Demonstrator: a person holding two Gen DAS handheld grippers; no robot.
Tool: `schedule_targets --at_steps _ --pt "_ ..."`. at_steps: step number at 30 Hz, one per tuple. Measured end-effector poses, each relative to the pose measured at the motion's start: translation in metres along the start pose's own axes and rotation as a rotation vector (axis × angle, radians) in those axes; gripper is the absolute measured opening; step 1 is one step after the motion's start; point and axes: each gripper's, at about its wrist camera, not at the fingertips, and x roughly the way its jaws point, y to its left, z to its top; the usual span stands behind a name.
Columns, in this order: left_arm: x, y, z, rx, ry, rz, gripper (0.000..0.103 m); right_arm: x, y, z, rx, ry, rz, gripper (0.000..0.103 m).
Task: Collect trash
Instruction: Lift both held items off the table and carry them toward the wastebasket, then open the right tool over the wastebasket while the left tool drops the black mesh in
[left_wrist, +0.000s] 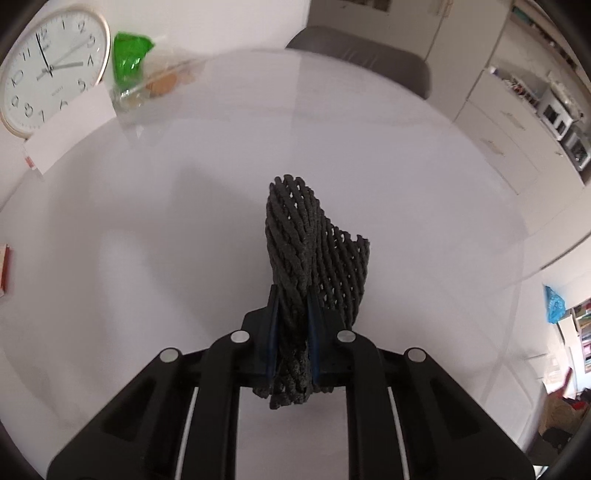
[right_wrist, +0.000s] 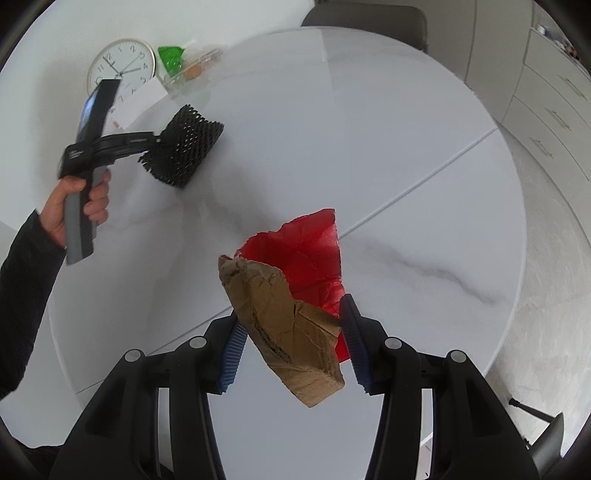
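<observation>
Pinching a black foam net (left_wrist: 314, 258) between pressed-together jaws, the left gripper (left_wrist: 291, 295) holds it upright above the white round table (left_wrist: 406, 166), its long axis running straight out from the fingertips. The right gripper (right_wrist: 291, 306) clasps crumpled brown paper (right_wrist: 284, 325) and red tissue (right_wrist: 310, 254) nearer the table's seam. More trash, a green-and-clear wrapper (left_wrist: 136, 70), lies at the far edge, seemingly closer to the left gripper.

Both grippers, the left gripper (left_wrist: 291, 295) and right gripper (right_wrist: 291, 328), are matte black with round silver screws and ribbed blue finger pads (right_wrist: 232, 354); a grey handle, bare hand (right_wrist: 70, 206) and dark sleeve (right_wrist: 22, 291) show at nine o'clock.
</observation>
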Motion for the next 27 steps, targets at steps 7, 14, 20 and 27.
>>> schedule_targets --at_steps 7,14,20,27 --pt "-0.073 -0.084 -0.05 0.116 -0.015 -0.085 0.013 -0.041 -0.022 -0.046 0.063 -0.067 -0.028 0.05" --pt "-0.123 -0.201 -0.133 0.275 0.05 -0.218 0.013 -0.084 -0.065 -0.123 0.176 -0.096 -0.09 0.051" --pt "-0.143 -0.283 -0.187 0.389 0.117 -0.321 0.013 -0.111 -0.104 -0.193 0.295 -0.111 -0.154 0.051" --pt "-0.148 -0.327 -0.212 0.504 0.142 -0.343 0.013 -0.115 -0.129 -0.241 0.382 -0.093 -0.206 0.052"
